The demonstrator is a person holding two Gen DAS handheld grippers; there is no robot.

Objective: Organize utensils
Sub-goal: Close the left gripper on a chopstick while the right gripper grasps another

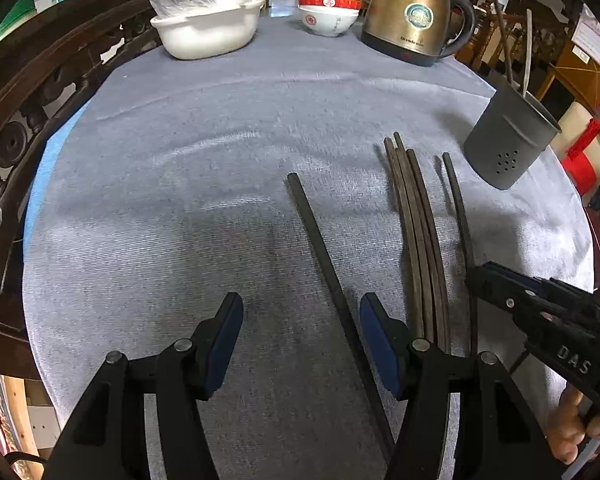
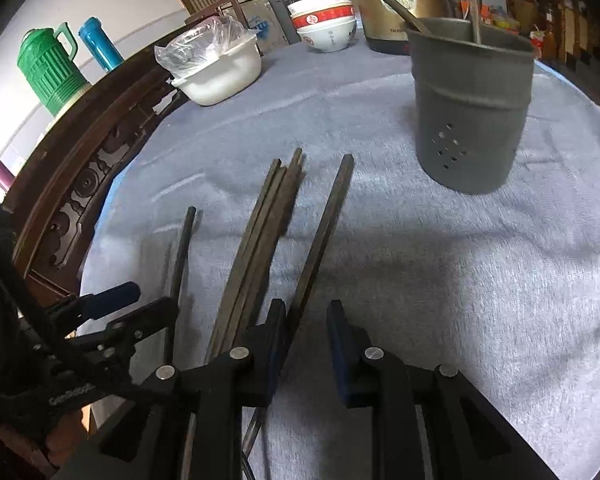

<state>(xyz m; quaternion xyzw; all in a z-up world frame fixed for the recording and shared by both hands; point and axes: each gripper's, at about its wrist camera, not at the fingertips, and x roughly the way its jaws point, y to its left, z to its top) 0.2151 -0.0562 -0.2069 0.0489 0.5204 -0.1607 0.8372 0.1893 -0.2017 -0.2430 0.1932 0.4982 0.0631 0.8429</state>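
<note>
Several dark chopsticks lie on the grey-blue cloth. A single chopstick runs between the open jaws of my left gripper. A bundle of chopsticks and another single chopstick lie to its right. In the right wrist view that single chopstick passes between the open jaws of my right gripper, close to the left finger; the bundle lies left of it. The grey perforated utensil holder stands upright ahead right, holding utensils; it also shows in the left wrist view.
A brass kettle, stacked red-and-white bowls and a white dish with a plastic bag stand at the table's far edge. A carved dark wooden rail borders the left side. Green and blue flasks stand beyond it.
</note>
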